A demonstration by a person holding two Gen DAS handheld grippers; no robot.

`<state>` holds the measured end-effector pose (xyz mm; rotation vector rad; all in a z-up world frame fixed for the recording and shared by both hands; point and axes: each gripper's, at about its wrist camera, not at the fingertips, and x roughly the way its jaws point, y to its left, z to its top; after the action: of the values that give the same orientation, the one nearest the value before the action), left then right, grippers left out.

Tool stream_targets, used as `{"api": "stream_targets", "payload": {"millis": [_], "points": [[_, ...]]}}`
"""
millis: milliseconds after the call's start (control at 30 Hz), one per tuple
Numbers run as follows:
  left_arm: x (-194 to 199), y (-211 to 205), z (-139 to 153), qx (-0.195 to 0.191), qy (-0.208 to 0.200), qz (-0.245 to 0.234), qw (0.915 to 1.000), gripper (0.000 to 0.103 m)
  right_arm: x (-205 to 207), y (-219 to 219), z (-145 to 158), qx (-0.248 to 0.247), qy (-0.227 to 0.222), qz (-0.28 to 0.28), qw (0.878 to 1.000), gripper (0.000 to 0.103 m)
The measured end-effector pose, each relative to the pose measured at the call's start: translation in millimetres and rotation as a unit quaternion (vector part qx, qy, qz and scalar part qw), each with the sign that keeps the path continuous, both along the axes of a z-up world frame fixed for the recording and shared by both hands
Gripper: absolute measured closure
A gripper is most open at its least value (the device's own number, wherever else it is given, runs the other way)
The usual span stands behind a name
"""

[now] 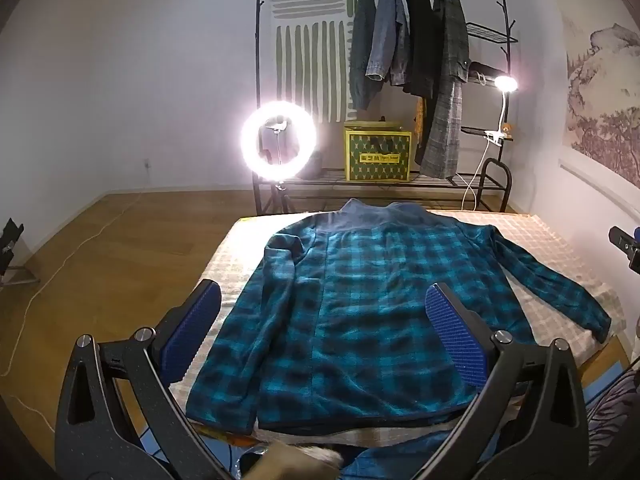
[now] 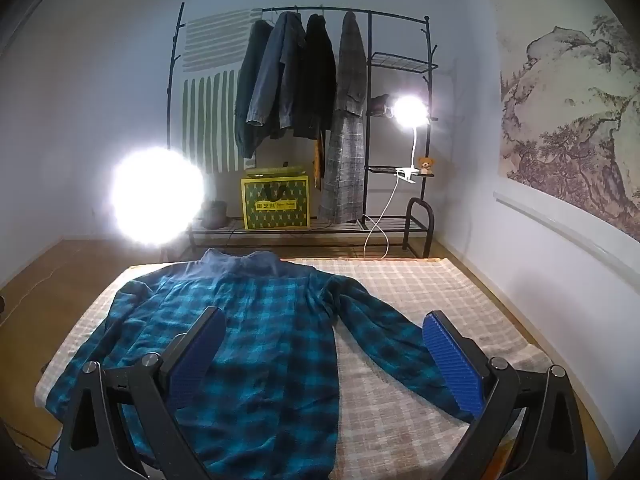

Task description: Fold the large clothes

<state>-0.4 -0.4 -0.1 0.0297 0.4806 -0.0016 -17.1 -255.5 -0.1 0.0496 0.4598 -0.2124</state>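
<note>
We see a teal plaid jacket (image 1: 352, 320) lying flat, back up, on a checked table cover (image 2: 420, 280), collar at 12 o'clock and hem at 6 o'clock. One sleeve stretches toward 4 o'clock. Our left gripper (image 1: 324, 332) and right gripper (image 2: 324, 356) hover above the jacket, jaws spread wide, holding nothing. A clothes rack (image 2: 368, 80) stands at 12 o'clock.
</note>
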Motion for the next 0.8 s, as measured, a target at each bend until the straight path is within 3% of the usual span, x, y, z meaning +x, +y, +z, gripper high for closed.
{"api": "stream_targets", "payload": {"millis": [300, 367, 800], "points": [[-8, -27, 0, 0.012, -0.003, -0.002, 0.9999, 0.000, -3, 3, 0, -0.006, 0.002, 0.001, 1.000, 0.003], [0, 4, 10, -0.018, 0.003, 0.002, 0.9998, 0.000, -4, 3, 2, -0.008, 0.001, 0.002, 1.000, 0.003], [-4, 8, 11, -0.022, -0.003, 0.005, 0.9997, 0.000, -4, 3, -2, -0.008, 0.001, 0.002, 1.000, 0.003]]}}
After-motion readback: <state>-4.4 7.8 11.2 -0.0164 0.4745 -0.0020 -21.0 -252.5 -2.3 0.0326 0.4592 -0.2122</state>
